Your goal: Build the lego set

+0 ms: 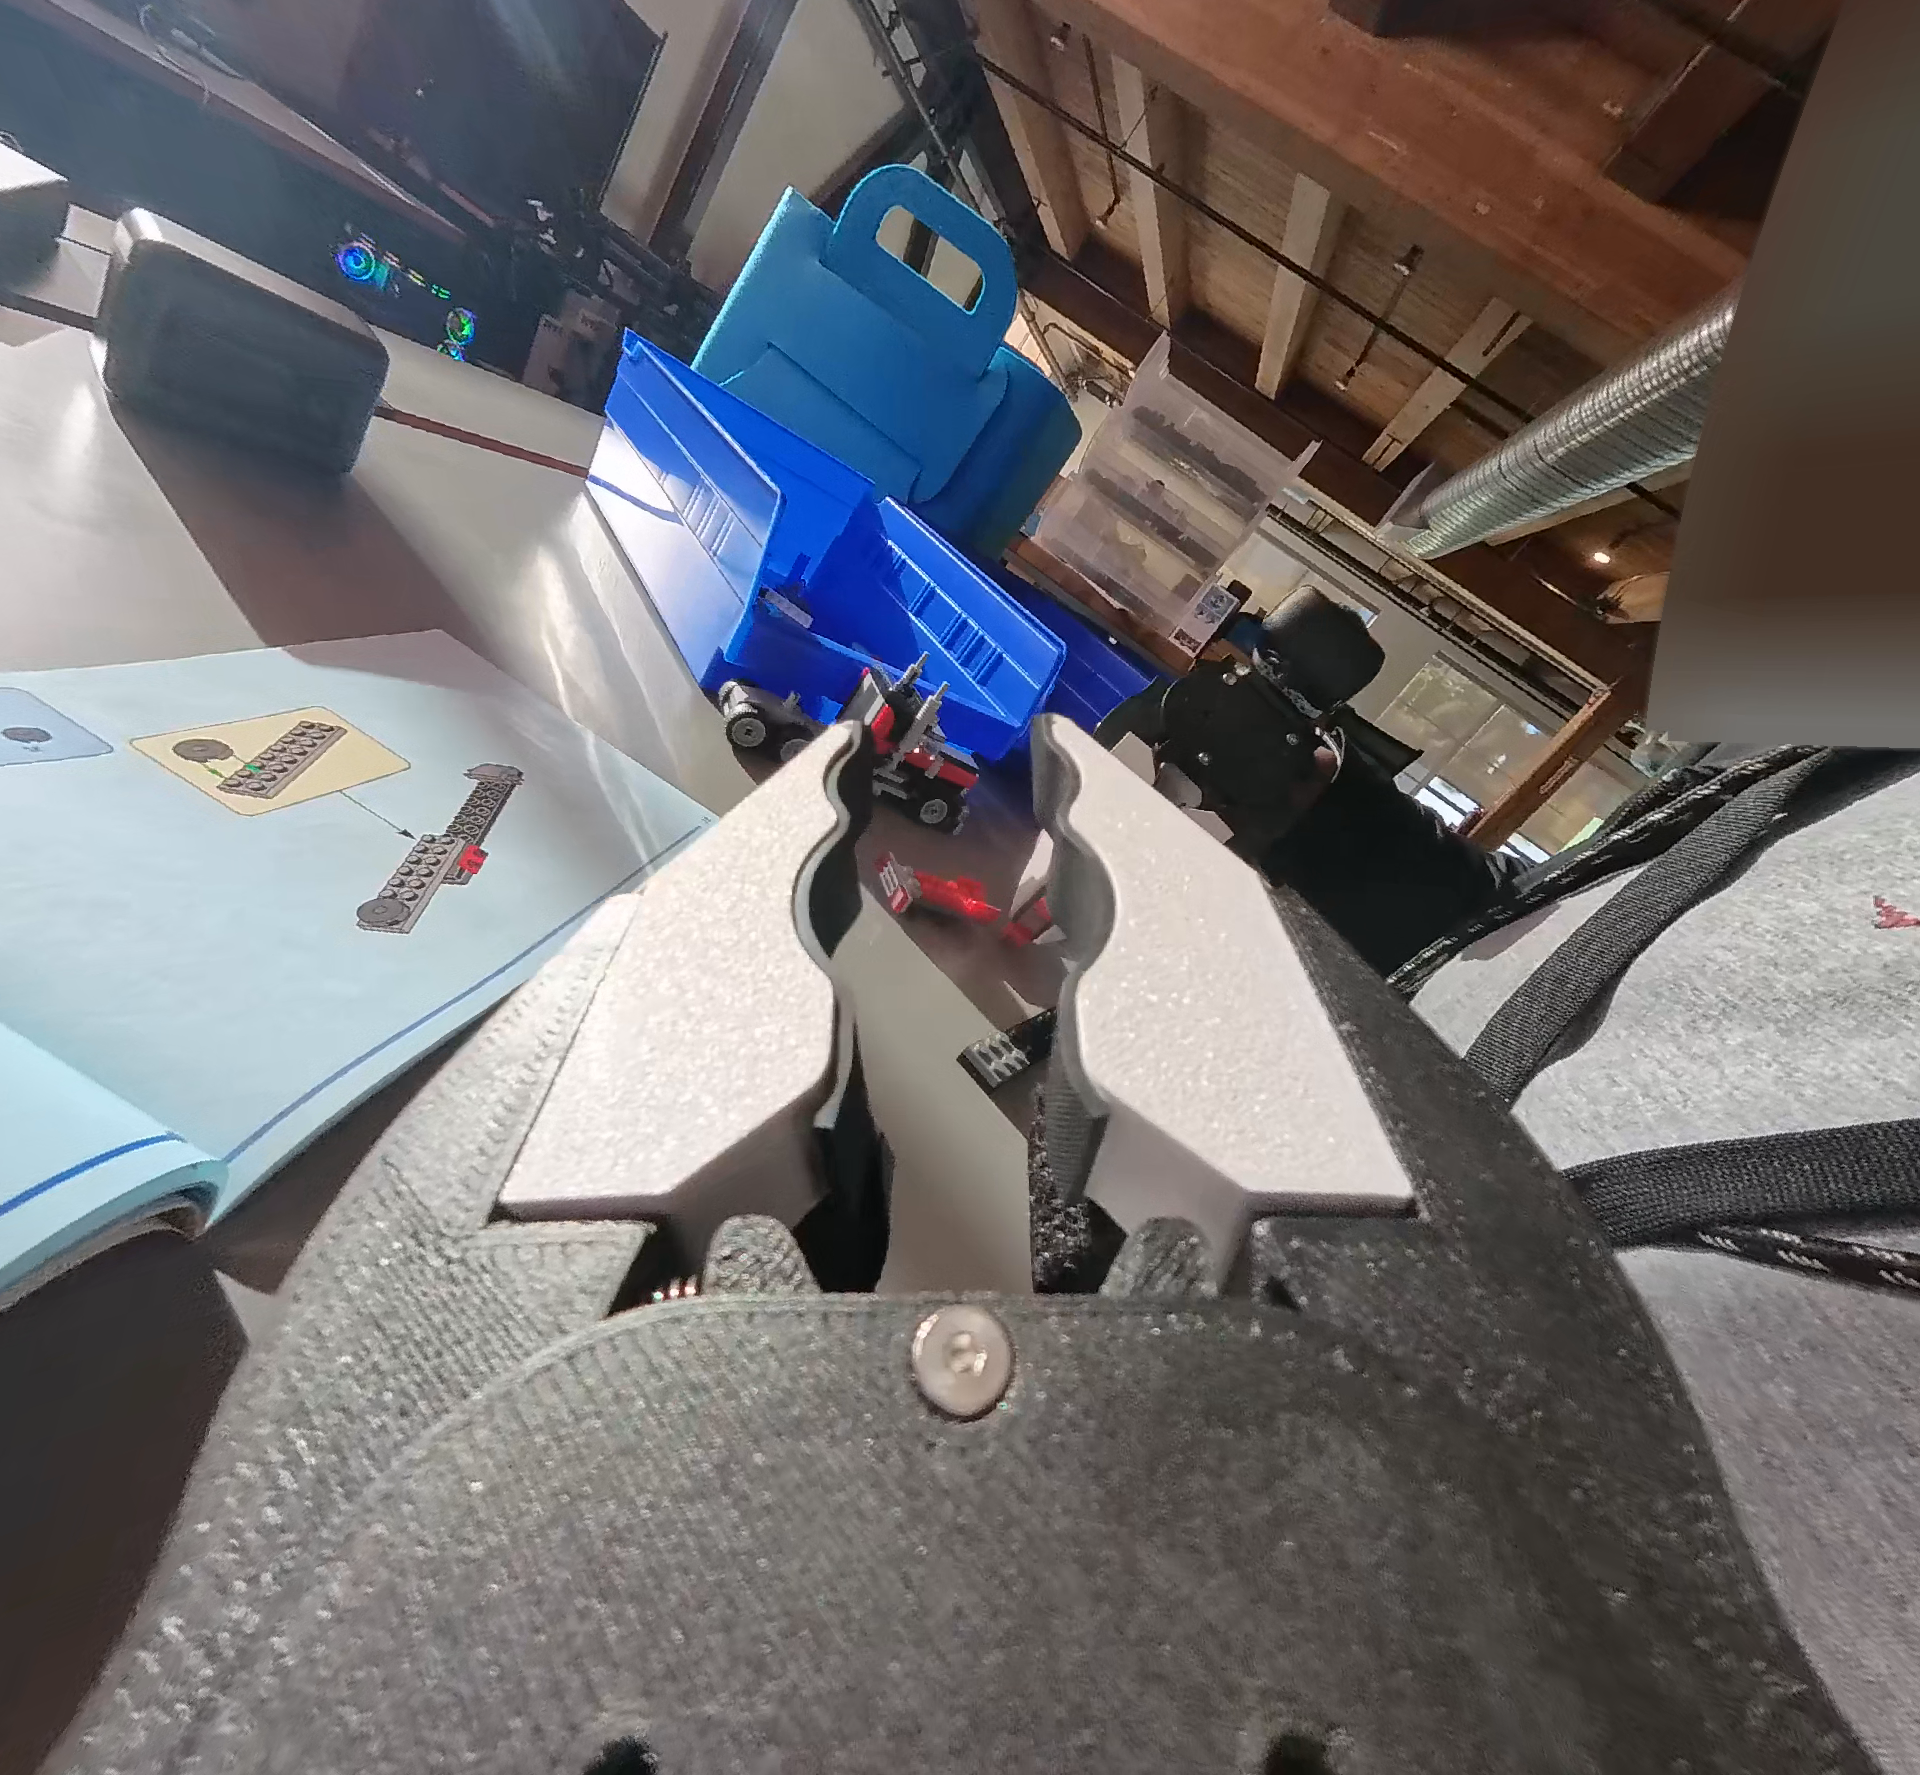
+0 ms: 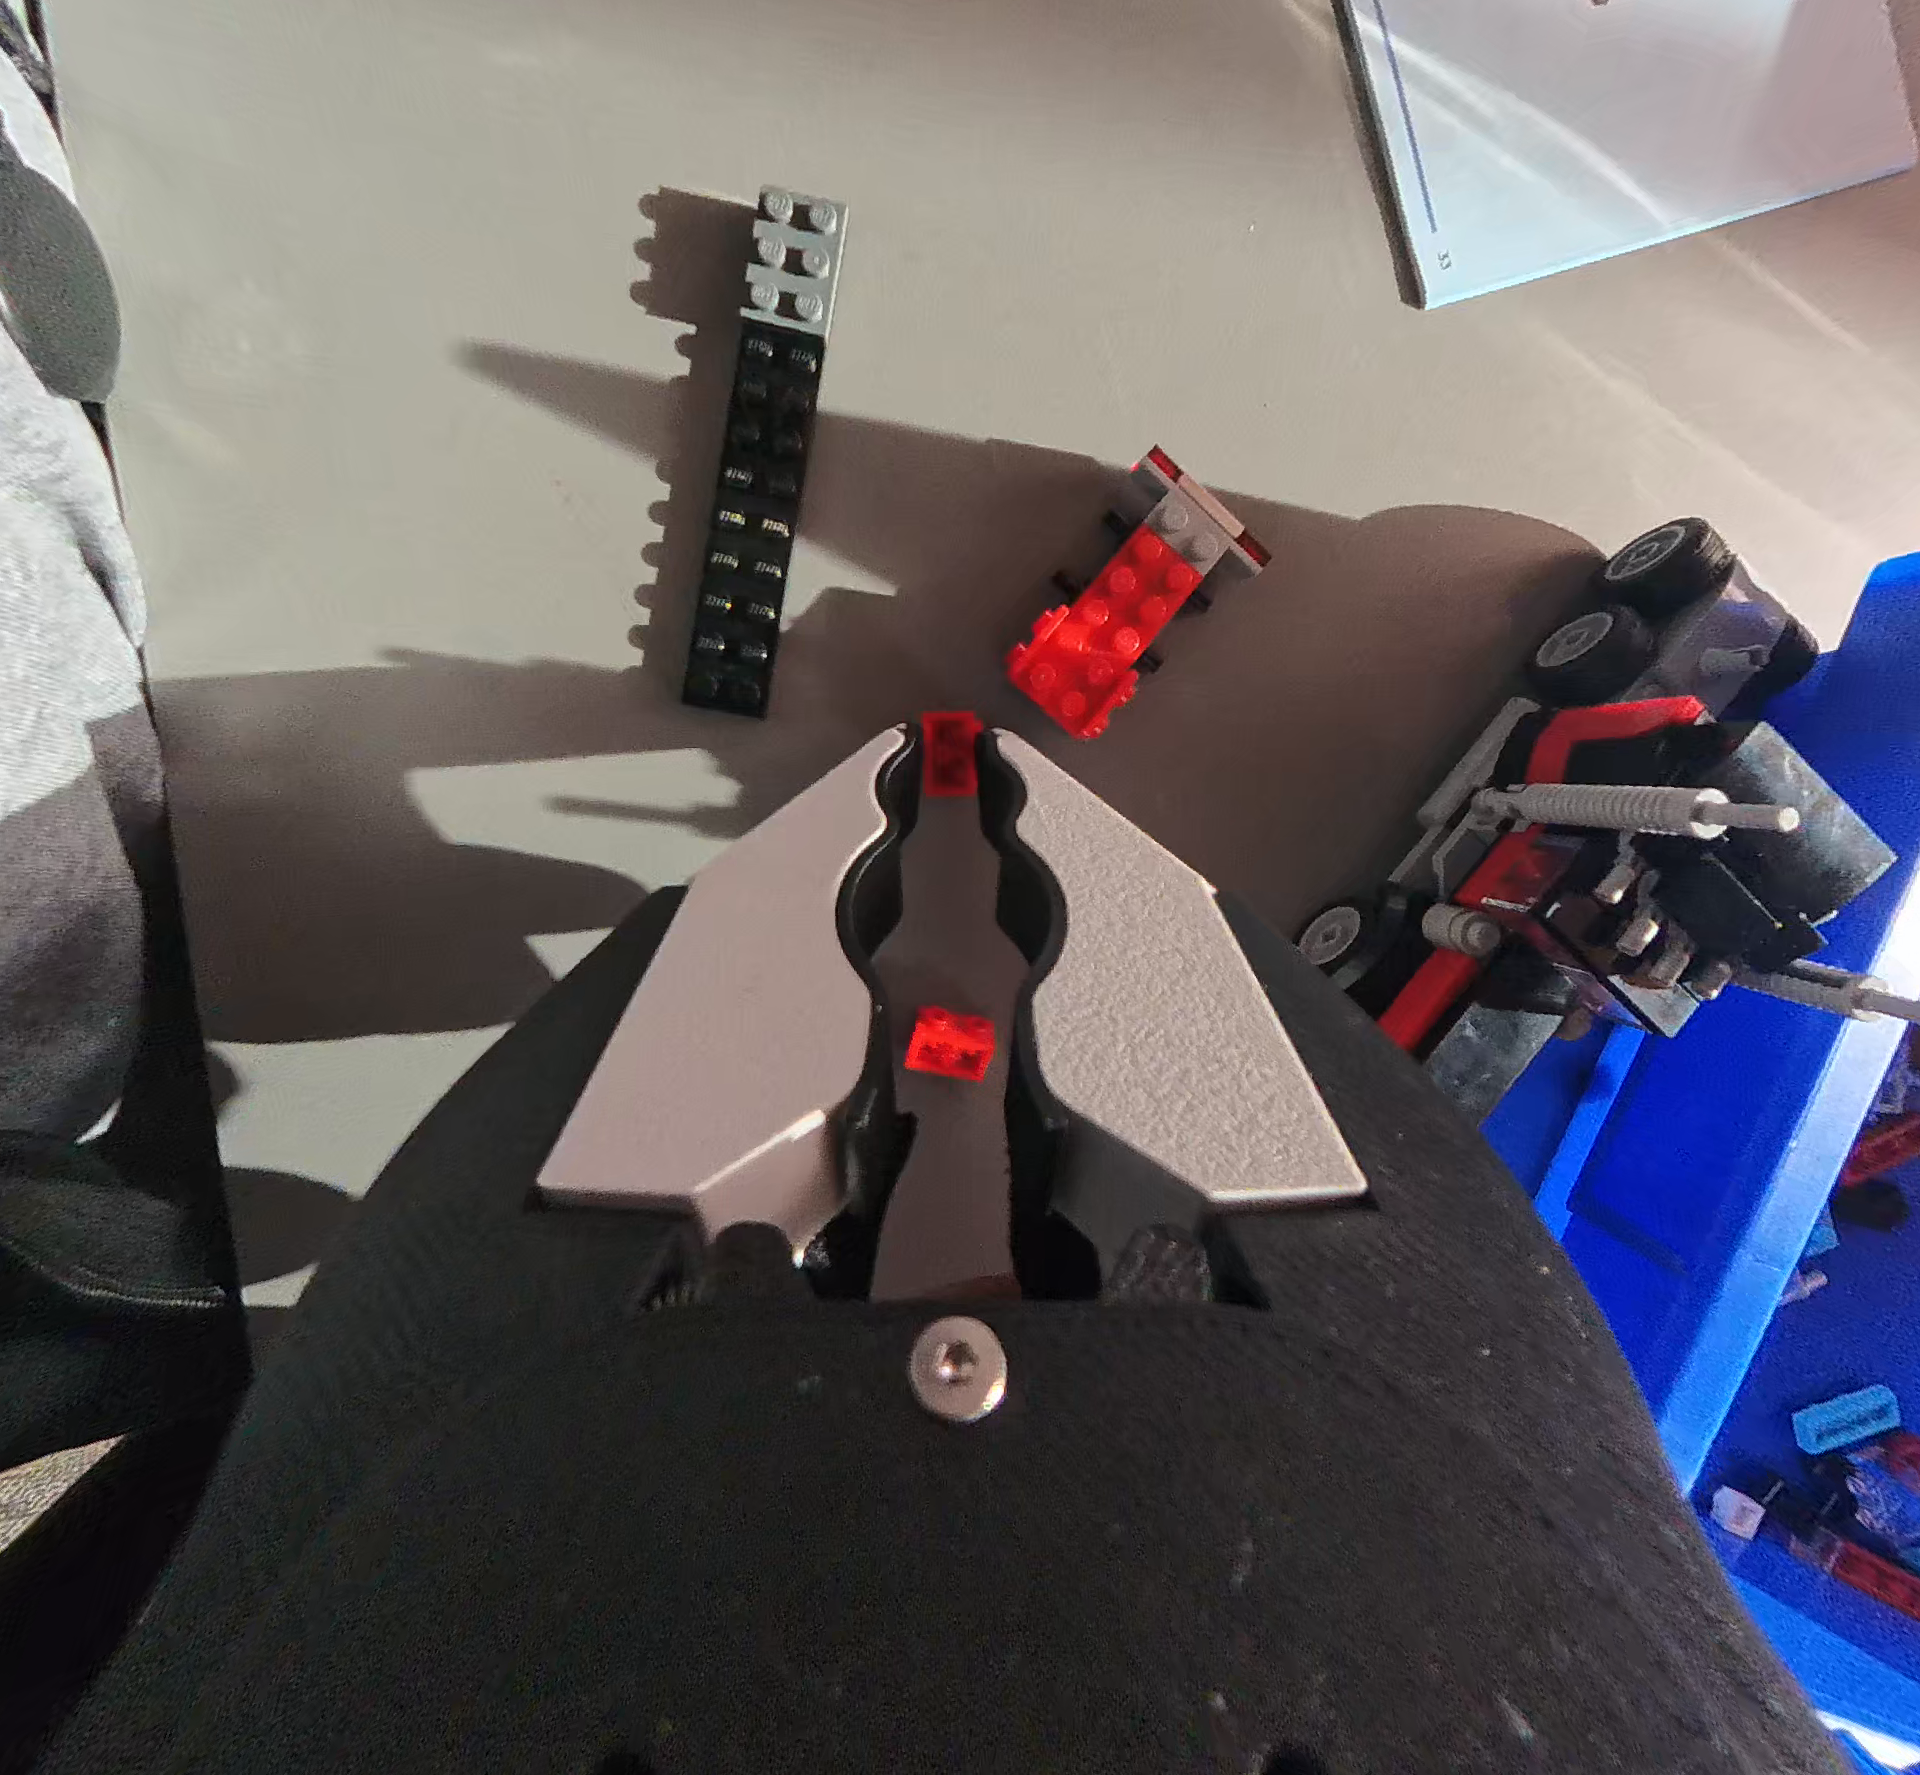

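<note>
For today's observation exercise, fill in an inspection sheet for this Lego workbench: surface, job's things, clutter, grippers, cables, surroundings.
Surface: pale table, hard shadows.
Job's things: long black plate with grey end; red chassis; part-built truck; loose red brick; open instruction booklet.
Clutter: blue bins holding spare pieces.
Grippers: right gripper pinches a small red brick; left gripper open, empty.
Cables: black straps near left gripper.
Surroundings: wooden ceiling beams, metal duct.

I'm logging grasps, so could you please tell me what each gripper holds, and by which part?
The right gripper pinches a small red plastic brick by its two long sides at the fingertips. The left gripper is open and empty.
</note>
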Demonstrator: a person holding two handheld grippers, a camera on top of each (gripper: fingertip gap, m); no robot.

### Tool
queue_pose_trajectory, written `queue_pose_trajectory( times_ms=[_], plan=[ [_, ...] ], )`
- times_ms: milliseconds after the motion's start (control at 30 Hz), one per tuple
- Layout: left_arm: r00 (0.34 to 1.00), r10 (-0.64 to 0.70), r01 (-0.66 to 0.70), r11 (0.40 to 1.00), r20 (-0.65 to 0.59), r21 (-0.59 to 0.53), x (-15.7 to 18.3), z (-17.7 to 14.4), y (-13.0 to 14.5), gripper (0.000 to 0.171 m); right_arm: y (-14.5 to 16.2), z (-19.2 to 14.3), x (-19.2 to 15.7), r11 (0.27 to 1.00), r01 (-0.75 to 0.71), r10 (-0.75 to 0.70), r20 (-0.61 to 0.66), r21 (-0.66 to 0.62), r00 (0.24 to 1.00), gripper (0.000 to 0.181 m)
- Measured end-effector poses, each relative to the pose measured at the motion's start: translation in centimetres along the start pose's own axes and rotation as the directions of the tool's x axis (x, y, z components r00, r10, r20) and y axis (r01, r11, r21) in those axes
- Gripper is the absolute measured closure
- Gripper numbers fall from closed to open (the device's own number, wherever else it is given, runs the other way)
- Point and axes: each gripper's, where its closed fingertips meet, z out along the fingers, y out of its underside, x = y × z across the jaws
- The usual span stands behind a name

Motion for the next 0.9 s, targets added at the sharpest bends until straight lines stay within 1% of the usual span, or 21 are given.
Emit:
queue_pose_trajectory(
  times_ms=[133,233,367,467,600,767,900],
  plan=[
    [0.998,0.028,-0.028,1.000,0.056,-0.006,-0.9,-0.5,-0.2,0.140,0.0,-0.5,0.4,1.000,-0.009,0.009,-0.025,0.012,1.000,0.168],
    [0.987,0.058,-0.054,0.998,0.153,-0.036,-2.4,-1.4,-0.4,0.140,0.0,-1.1,0.7,0.999,-0.023,0.024,-0.047,0.028,0.999,0.167],
    [0.945,0.114,-0.080,0.989,0.308,-0.123,-4.8,-3.0,-0.1,0.136,-0.1,-1.8,1.2,0.996,-0.051,0.057,-0.083,0.072,0.995,0.167],
    [0.905,0.182,-0.104,0.971,0.386,-0.213,-6.0,-3.8,0.6,0.133,-0.5,-2.1,1.6,0.989,-0.083,0.095,-0.102,0.119,0.990,0.166],
    [0.889,0.221,-0.107,0.952,0.401,-0.287,-6.4,-3.5,1.5,0.131,-0.9,-2.4,2.4,0.974,-0.124,0.151,-0.138,0.190,0.979,0.165],
    [0.877,0.273,-0.117,0.919,0.395,-0.376,-6.6,-3.0,2.8,0.131,-1.2,-3.1,3.9,0.932,-0.184,0.257,-0.213,0.312,0.942,0.160],
    [0.877,0.308,-0.111,0.877,0.369,-0.468,-6.7,-2.4,4.2,0.130,-0.7,-3.8,4.4,0.893,-0.213,0.327,-0.246,0.395,0.913,0.160]
  ],
)
